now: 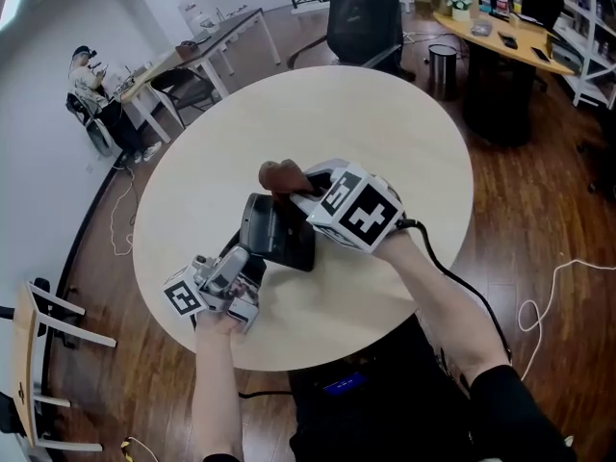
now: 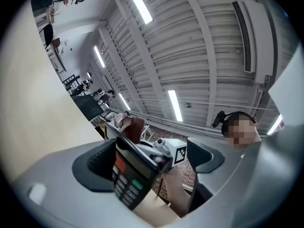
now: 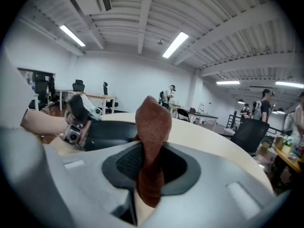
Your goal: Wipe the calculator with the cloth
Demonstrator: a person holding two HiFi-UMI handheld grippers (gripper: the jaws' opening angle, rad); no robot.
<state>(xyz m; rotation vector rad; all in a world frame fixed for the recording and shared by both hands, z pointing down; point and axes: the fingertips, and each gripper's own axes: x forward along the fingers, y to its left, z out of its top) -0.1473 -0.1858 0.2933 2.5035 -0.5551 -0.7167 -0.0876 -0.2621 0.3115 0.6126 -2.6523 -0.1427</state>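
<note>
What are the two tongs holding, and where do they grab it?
The right tongs pinch the brown cloth around its middle, one end poking up. The left tongs hold nothing: open, with the key end of the calculator between the jaws.

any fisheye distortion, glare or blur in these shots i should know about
Left gripper view: fisheye bending, bright ceiling strip lights, black keyed calculator legible. Right gripper view: fisheye too, brown textured cloth sharp up close. Head view: even light, no harsh glare on the round beige table, edges curved.
</note>
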